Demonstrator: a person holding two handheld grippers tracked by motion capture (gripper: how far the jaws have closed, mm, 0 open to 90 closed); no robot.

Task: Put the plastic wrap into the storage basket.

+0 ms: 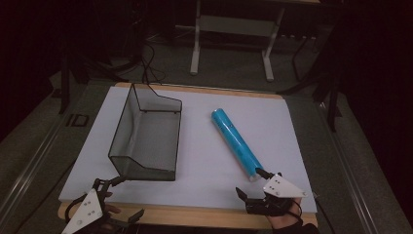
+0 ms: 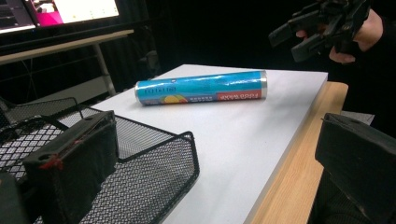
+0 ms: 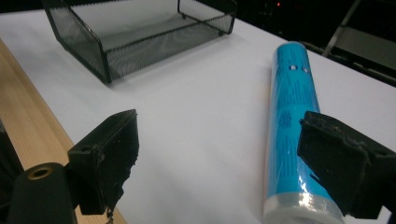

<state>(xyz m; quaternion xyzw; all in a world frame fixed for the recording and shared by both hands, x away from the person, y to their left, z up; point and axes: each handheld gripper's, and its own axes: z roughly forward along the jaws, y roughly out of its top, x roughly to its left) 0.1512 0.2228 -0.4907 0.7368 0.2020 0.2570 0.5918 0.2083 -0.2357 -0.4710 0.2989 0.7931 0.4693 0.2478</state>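
A blue cylindrical tube [image 1: 235, 142] lies diagonally on the right half of the white board, its clear-capped end nearest me. A black wire-mesh tray [image 1: 127, 127] stands on the left half, with nothing inside. My right gripper [image 1: 252, 183] is at the board's front right, open, with one jaw tip just beside the tube's near end. In the right gripper view the tube [image 3: 292, 107] runs past the right jaw and the gripper [image 3: 224, 154] holds nothing. My left gripper [image 1: 127, 197] is open at the front left, close to the tray's near corner [image 2: 154, 158].
The white board [image 1: 204, 165] rests on a wooden table whose edge [image 1: 195, 217] runs along the front. A white metal desk frame [image 1: 196, 48] stands on the floor beyond. A lit monitor [image 2: 70, 9] sits on a desk. The other hand and its gripper [image 2: 322, 25] hang at upper right.
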